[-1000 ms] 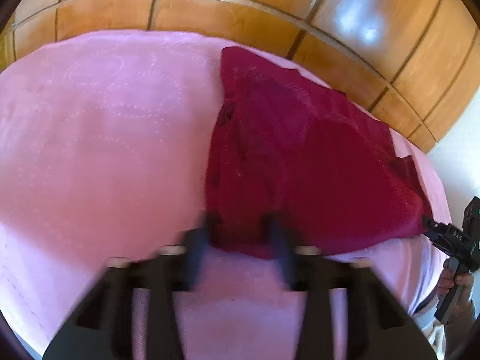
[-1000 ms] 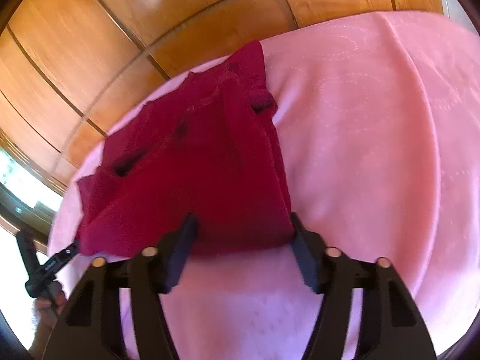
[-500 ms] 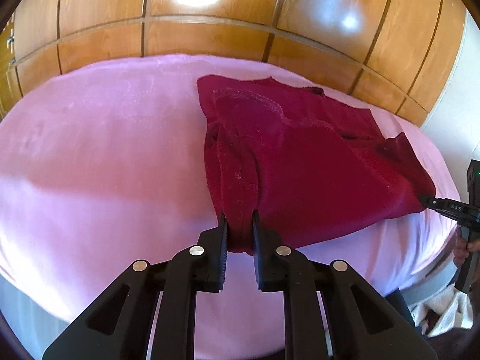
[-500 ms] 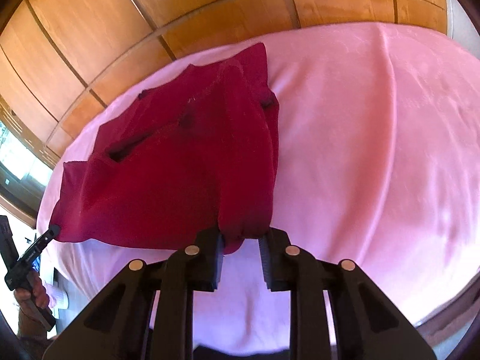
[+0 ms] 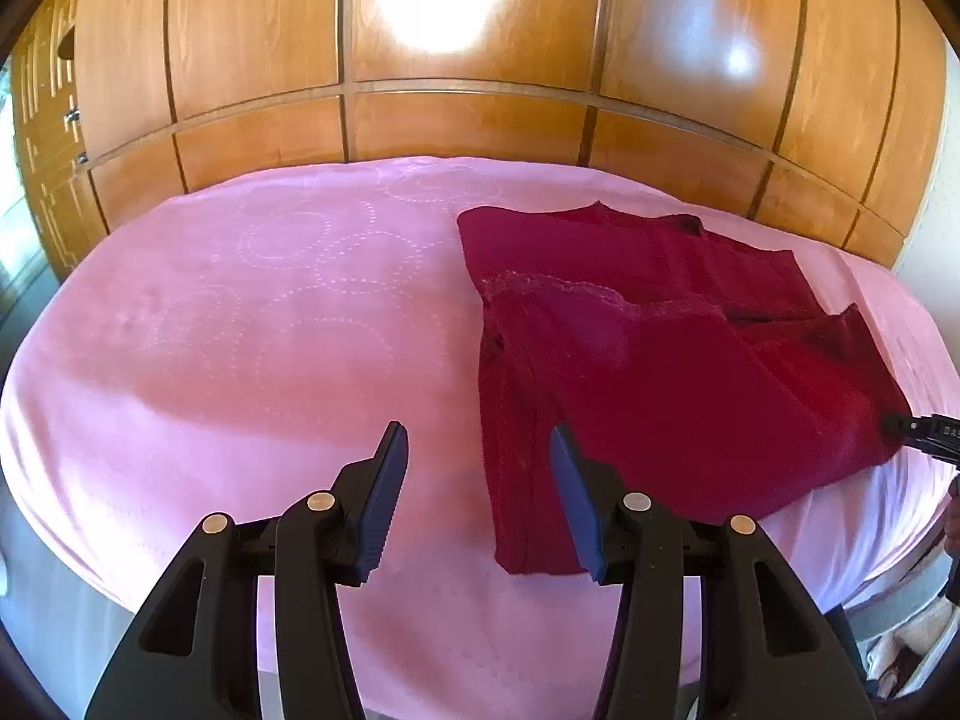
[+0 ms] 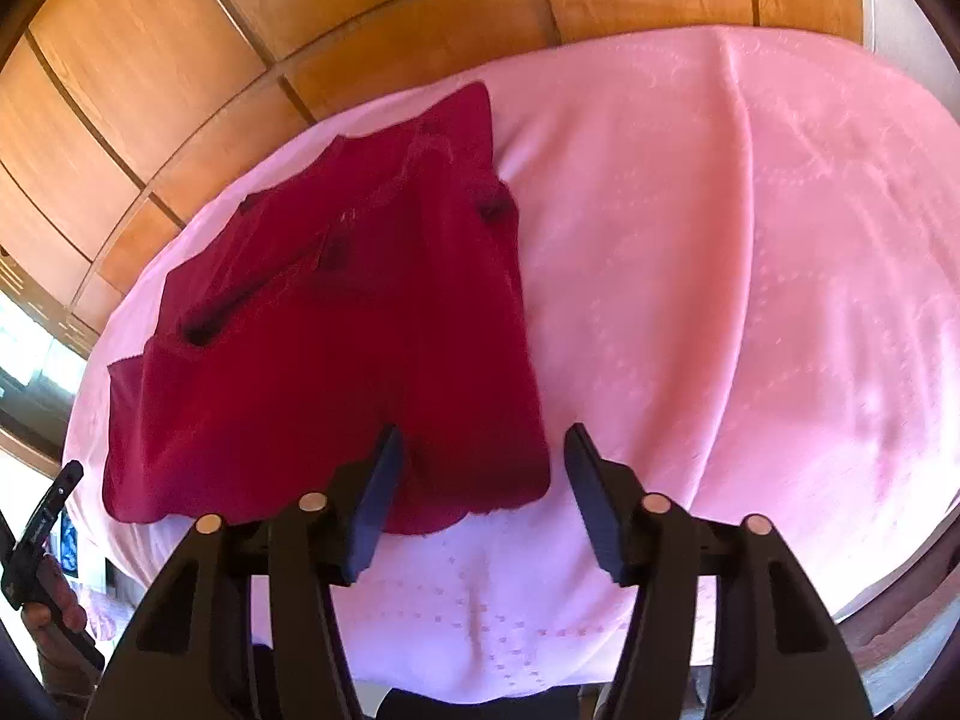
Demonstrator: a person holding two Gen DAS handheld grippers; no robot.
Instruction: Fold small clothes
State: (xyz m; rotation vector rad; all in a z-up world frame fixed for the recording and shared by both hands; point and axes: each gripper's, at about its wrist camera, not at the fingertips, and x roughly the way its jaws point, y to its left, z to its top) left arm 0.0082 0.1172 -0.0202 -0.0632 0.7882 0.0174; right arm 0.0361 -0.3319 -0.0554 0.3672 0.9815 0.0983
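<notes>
A dark red garment (image 5: pixel 648 360) lies flat, partly folded, on a pink bedspread (image 5: pixel 270 324). My left gripper (image 5: pixel 477 468) is open and empty, just above the garment's near left corner. In the right wrist view the same garment (image 6: pixel 336 324) lies left of centre on the bedspread (image 6: pixel 750 276). My right gripper (image 6: pixel 480 468) is open and empty above the garment's near right corner. The right gripper's tip (image 5: pixel 924 429) shows at the far right edge of the left wrist view, at the garment's corner. The left gripper (image 6: pixel 42 528) shows at the lower left of the right wrist view.
A glossy wooden wardrobe wall (image 5: pixel 480 120) stands behind the bed. The bed's near edge (image 5: pixel 420 678) runs just under my grippers. A bright window (image 6: pixel 24 354) is at the left of the right wrist view.
Both grippers were shut on the garment's near corners half a second ago; now both have opened and let go, and the garment lies flat. The left gripper has drawn back a little.
</notes>
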